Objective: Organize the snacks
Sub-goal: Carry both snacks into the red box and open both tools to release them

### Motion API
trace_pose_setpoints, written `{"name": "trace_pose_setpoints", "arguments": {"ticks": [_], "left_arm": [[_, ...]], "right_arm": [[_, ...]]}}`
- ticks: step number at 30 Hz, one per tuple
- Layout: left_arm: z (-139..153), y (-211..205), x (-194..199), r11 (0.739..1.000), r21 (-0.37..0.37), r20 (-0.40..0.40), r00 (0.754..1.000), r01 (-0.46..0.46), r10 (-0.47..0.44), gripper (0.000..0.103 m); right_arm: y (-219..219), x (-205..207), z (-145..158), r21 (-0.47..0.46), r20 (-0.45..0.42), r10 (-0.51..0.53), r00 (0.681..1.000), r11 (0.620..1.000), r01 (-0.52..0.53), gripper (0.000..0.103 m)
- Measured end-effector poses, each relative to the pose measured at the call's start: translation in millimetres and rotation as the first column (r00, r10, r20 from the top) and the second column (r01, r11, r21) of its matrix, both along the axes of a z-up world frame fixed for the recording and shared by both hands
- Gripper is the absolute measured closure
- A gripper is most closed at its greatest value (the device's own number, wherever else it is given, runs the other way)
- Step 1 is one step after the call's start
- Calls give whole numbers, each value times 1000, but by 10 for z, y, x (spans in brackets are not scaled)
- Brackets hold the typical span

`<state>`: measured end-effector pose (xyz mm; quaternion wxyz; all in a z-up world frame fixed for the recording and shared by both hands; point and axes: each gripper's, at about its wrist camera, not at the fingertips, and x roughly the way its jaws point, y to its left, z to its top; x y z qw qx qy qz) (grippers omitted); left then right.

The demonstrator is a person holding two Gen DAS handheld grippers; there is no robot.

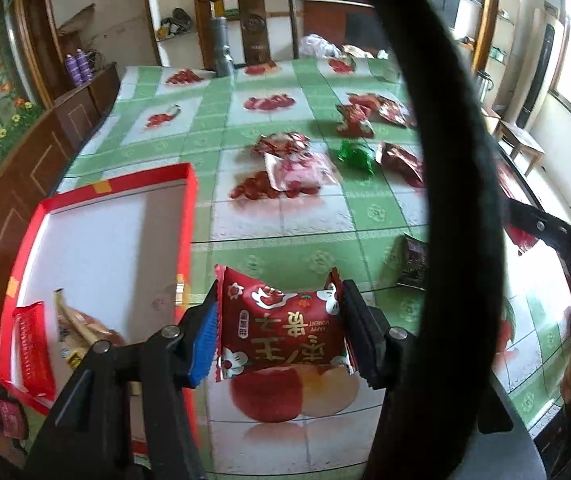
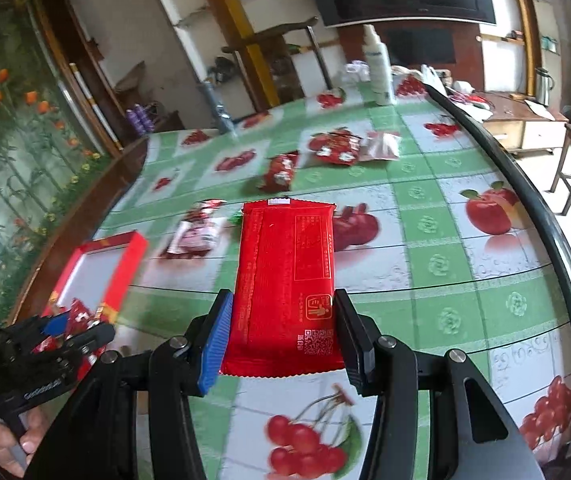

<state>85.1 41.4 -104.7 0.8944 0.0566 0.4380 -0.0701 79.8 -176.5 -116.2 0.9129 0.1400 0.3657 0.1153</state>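
At the left of the left wrist view we see the red box (image 1: 189,216), holding a red packet (image 1: 33,344) and a tan one (image 1: 77,328) at its lower end. Our left gripper (image 1: 281,328) clamps a red flowered snack packet (image 1: 281,324) at the lower centre, beside the box. Our right gripper (image 2: 283,336) grips a long red packet (image 2: 285,280), centre frame above the table (image 2: 445,272).

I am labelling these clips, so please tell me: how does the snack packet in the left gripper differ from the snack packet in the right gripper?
The packet in the left gripper is short and puffy, dark red with white flowers and large characters. The packet in the right gripper is long and flat, plain bright red with small print and a QR code.

The left gripper holds its packet across its width; the right gripper's packet sticks out far ahead of the fingers.

Both are red sealed wrappers, each clamped between the pads.
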Motion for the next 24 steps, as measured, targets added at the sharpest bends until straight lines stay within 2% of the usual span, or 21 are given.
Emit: {"name": "trace_pose_setpoints", "arguments": {"ticks": [4,15,24], "left_arm": [[60,144,-52,998,29,28,999,-48,47,46],[248,712,-216,987,16,86,983,-162,160,46],[346,1127,-330,964,35,134,957,-265,258,46]], "right_arm": [[171,-61,61,16,19,51,999,999,-51,54],[559,-140,174,25,50,147,988,989,-149,54],[1011,-164,193,14,51,251,967,968,-252,54]]}}
